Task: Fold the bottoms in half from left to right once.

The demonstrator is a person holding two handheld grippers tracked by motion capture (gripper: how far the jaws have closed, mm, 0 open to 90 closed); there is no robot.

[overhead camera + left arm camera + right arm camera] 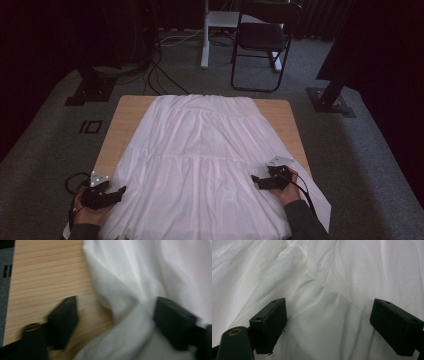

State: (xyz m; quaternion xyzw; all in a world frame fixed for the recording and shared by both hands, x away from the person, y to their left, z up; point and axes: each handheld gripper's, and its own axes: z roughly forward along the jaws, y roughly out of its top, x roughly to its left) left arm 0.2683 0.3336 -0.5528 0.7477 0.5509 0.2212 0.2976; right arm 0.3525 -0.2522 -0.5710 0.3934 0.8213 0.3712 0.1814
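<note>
High view frames a white tiered skirt (200, 160) spread flat over a pale wooden table (127, 117), its gathered waistband at the far edge and its hem running off the near edge, where the picture cuts it off. The room beyond is dim; a black folding chair (262, 37) and dark stands are only partly readable. The left gripper (120, 192) sits at the skirt's left edge, the right gripper (256, 180) on the cloth near its right side. Left gripper view is motion-blurred: jaws spread wide, a soft fold of fabric between them, wood grain beside it. Right gripper view shows wide-parted, blocky matte jaws over creased, seamed cotton-like cloth, gripping nothing.
</note>
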